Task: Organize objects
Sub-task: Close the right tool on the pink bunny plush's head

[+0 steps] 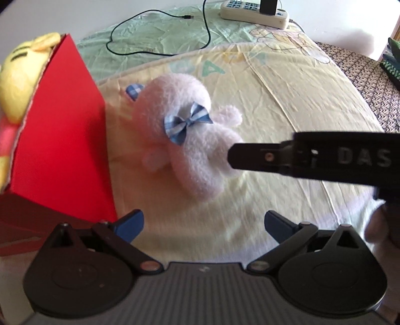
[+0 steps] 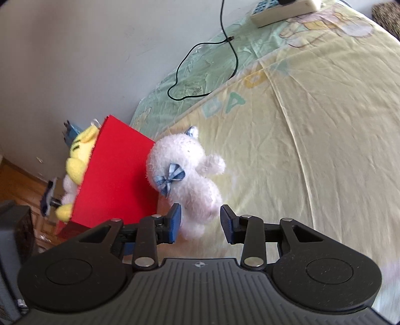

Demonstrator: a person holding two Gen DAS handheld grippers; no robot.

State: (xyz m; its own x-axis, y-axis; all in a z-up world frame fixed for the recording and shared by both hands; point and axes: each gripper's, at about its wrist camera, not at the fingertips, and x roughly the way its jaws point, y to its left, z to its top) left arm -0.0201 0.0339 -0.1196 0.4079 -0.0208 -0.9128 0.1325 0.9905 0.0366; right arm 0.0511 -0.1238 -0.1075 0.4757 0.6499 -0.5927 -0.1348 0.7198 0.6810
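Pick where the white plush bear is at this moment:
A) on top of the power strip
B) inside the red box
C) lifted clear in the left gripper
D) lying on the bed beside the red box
D: the bear lies on the bed next to the red box, its lower end between the open right gripper.

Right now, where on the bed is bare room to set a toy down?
The yellow sheet right of the white plush bear is bare, up to the power strip. The green strip holds a black cable. It is crowded by the red box, against the bear.
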